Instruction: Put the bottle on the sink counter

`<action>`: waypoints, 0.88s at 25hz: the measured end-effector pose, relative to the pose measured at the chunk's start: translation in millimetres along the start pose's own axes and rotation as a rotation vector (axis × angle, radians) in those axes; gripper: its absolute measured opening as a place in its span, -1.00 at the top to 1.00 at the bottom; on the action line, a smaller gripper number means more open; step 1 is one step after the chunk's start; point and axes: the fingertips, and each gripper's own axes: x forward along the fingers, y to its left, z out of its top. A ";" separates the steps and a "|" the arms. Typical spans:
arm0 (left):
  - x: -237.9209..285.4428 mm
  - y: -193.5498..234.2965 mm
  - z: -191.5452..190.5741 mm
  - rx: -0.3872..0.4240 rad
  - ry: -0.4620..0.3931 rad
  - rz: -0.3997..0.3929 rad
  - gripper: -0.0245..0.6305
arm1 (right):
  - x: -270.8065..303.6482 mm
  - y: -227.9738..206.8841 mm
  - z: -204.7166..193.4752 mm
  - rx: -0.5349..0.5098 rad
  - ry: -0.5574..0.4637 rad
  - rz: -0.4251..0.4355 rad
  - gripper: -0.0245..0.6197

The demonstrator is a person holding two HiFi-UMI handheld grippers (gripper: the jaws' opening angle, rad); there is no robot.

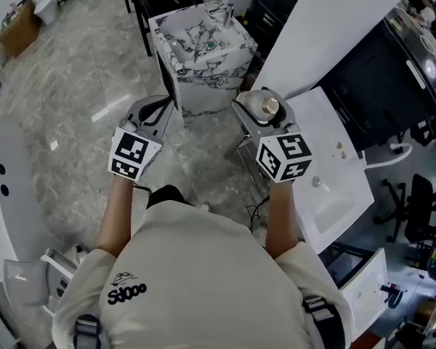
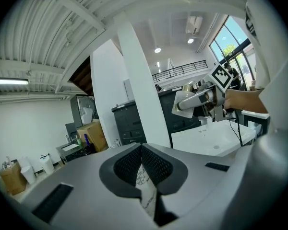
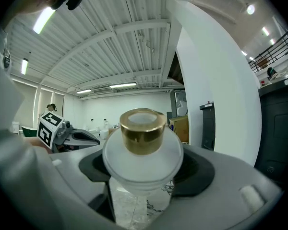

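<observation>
A white bottle with a gold cap stands upright between the jaws of my right gripper, which is shut on it. In the right gripper view the bottle fills the middle of the jaws. The right gripper is held in the air, just left of a white sink counter. My left gripper hangs level with it to the left, shut, with nothing in it. A marble-patterned sink with a faucet stands on the floor ahead of both grippers.
A white pillar rises between the marble sink and a dark cabinet at the right. Cardboard boxes and bins sit at the far left. A curved white counter runs along the left edge. Grey marble floor lies below.
</observation>
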 end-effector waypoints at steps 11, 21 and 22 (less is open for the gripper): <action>47.1 34.8 -7.0 0.004 0.019 0.025 0.91 | 47.3 -35.6 -8.6 0.002 0.036 0.003 -0.15; 155.4 138.1 -14.5 -0.004 -0.009 -0.003 0.91 | 146.4 -101.1 -2.5 0.034 0.016 -0.064 -0.15; 165.1 147.8 -13.7 -0.004 -0.010 -0.010 0.91 | 156.0 -107.9 -0.2 0.031 0.019 -0.076 -0.15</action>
